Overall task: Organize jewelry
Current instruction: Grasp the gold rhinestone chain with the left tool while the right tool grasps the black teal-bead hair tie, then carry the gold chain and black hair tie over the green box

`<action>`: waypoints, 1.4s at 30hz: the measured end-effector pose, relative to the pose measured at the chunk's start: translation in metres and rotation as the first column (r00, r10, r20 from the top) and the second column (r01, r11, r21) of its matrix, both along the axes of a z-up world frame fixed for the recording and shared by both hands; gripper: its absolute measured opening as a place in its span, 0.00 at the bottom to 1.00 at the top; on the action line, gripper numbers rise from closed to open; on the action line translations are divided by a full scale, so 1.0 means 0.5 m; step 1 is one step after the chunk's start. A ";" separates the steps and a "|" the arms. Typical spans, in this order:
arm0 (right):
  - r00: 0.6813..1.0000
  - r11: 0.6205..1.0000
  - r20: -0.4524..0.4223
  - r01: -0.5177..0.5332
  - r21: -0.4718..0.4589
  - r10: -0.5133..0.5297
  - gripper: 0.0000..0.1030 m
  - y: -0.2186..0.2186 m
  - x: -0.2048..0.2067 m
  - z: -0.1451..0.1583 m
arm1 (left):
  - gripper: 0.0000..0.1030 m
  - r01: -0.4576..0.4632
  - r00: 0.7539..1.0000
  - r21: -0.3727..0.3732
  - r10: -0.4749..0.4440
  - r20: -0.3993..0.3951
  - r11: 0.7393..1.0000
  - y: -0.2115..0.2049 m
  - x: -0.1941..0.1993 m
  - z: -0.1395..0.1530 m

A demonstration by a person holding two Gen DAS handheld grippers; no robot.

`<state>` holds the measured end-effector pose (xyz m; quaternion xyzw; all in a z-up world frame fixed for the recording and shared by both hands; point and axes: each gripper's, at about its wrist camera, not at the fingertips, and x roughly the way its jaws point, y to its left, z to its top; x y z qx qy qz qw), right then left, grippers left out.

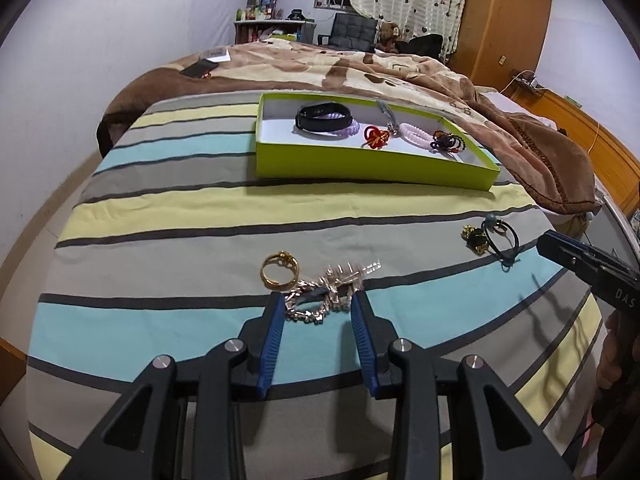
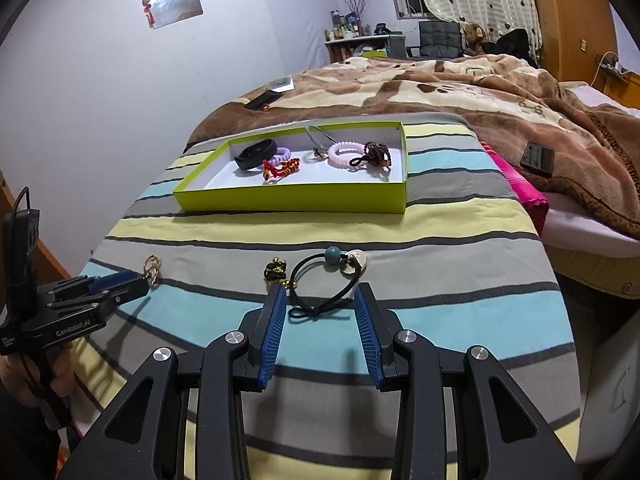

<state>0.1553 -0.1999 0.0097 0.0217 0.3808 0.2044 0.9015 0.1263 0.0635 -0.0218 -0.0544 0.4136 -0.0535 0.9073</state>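
Note:
My left gripper (image 1: 318, 300) is open, its fingers either side of a sparkly rose-gold chain bracelet (image 1: 328, 294) on the striped cloth. A gold ring (image 1: 279, 270) lies just left of it. My right gripper (image 2: 320, 294) is open around a black hair tie with a teal bead (image 2: 330, 276); a small gold and black trinket (image 2: 276, 272) lies beside it. The hair tie also shows in the left wrist view (image 1: 502, 240). A lime green tray (image 1: 360, 160) holds a black band (image 1: 322, 118), purple and pink coil ties, a red knot and dark beads. The tray also shows in the right wrist view (image 2: 296, 196).
A brown patterned blanket (image 2: 480, 92) covers the bed behind the tray. A pink cloth (image 2: 524, 188) lies at the cloth's right edge. A phone (image 2: 264, 100) and a white card lie far back. The left gripper's body (image 2: 80, 304) shows at the left.

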 end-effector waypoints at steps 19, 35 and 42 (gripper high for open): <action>0.999 0.999 -0.047 0.008 -0.033 -0.009 0.35 0.007 0.053 -0.022 | 0.35 0.133 0.991 0.063 -0.133 0.001 0.989 -0.036 0.030 0.012; 0.996 0.983 -0.083 -0.004 -0.185 -0.011 0.02 0.043 0.083 -0.047 | 0.27 0.086 0.996 0.203 -0.087 -0.005 0.975 -0.079 0.023 0.004; 0.998 0.988 -0.061 0.007 -0.157 -0.016 0.01 0.029 0.063 -0.036 | 0.23 0.093 0.996 0.150 -0.095 0.001 0.984 -0.070 0.005 0.012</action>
